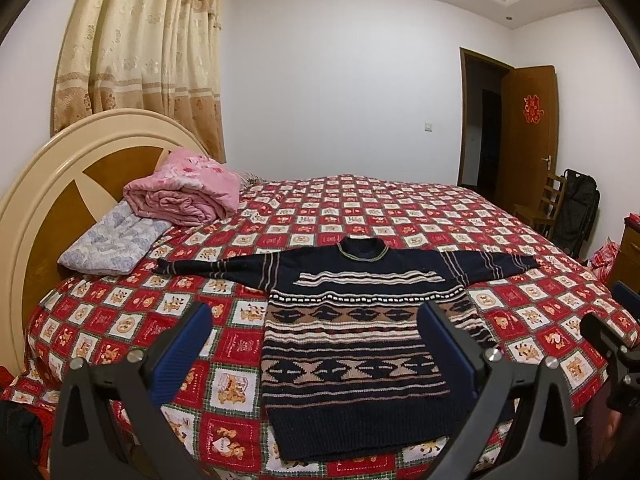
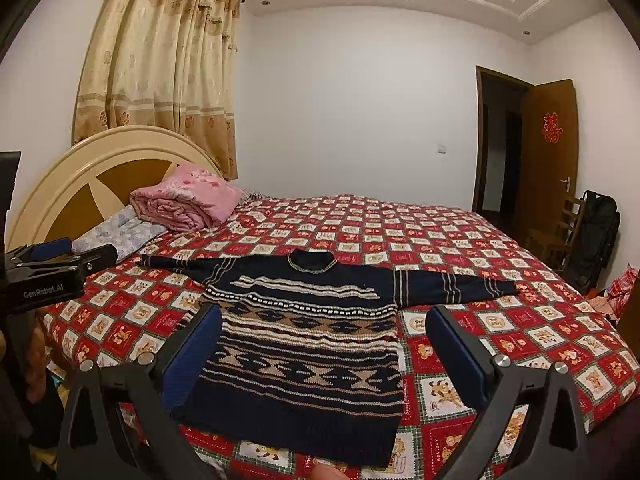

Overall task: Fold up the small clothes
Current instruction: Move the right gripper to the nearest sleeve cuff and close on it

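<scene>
Nearest the cameras, both grippers hang above the near edge of the bed w/ nothing in them: left gripper (image 1: 316, 340) has its jaws spread wide, blue pads well apart, framing the lower left part of the sweater; right gripper (image 2: 324, 344) likewise wide open & empty, framing the lower right part. In the right wrist view the left gripper's body shows at the left edge, above the bed near the headboard side. A fingertip (image 2: 326, 473) pokes in at the bottom of the right wrist view. The sweater (image 1: 352, 344), dark navy knit w/ tan & cream patterned bands, lies flat and face up on the bedspread (image 1: 400, 208), hem toward the cameras, collar away, both sleeves stretched straight out to the sides; unfolded. The bedspread is a red patchwork w/ cartoon squares, covering the whole bed. Further back on the left, a pale blue-grey pillow (image 1: 108, 250) lies by the headboard (image 1: 60, 168), w/ a folded pink quilt (image 1: 184, 194) resting partly on it. Behind that, a beige curtain (image 1: 148, 48) & white wall. Far right: an open wooden door (image 1: 530, 128) w/ a red paper decoration, a wooden chair (image 1: 544, 204) & a black bag beside it.
</scene>
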`<control>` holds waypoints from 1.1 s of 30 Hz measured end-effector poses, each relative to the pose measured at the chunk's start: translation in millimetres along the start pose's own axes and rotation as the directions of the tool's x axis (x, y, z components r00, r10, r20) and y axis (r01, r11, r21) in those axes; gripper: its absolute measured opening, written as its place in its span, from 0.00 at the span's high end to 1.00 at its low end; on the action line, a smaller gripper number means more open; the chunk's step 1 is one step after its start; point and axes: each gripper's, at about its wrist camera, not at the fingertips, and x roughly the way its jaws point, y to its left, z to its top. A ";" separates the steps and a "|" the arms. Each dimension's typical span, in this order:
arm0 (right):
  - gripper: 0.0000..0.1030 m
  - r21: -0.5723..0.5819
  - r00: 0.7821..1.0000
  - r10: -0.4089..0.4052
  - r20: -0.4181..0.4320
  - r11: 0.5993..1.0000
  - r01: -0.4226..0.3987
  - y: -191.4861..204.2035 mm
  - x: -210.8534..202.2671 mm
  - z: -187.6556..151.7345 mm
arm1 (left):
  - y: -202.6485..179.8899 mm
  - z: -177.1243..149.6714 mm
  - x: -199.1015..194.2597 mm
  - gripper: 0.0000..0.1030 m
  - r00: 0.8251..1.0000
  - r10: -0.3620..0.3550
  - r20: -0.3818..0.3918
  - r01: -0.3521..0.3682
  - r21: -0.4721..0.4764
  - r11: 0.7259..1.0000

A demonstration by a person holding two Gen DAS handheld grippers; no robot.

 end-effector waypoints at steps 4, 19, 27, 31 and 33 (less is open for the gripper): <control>0.01 -0.003 0.999 0.034 -0.042 0.999 -0.034 -3.5 17.7 -12.6 | -4.9 -5.6 13.5 0.00 1.000 -0.009 -0.026 0.009 0.006 1.000; 0.24 0.120 0.959 0.008 -0.283 0.992 0.027 -90.7 127.4 -50.5 | -49.8 -34.4 121.2 0.00 0.959 -0.097 -0.266 0.115 0.052 0.992; 0.39 0.217 0.930 -0.048 -0.363 0.967 0.135 -172.2 181.9 -46.8 | -72.4 -23.0 177.2 0.00 0.950 -0.090 -0.298 0.125 0.099 0.987; 0.39 0.223 0.919 -0.086 -0.384 0.958 0.183 -200.6 201.3 -44.6 | -81.2 -20.9 203.4 0.00 0.940 -0.095 -0.328 0.137 0.105 0.985; 0.40 0.220 0.914 -0.112 -0.391 0.952 0.211 -216.8 212.5 -40.9 | -86.9 -19.8 213.8 0.00 0.939 -0.095 -0.331 0.138 0.111 0.984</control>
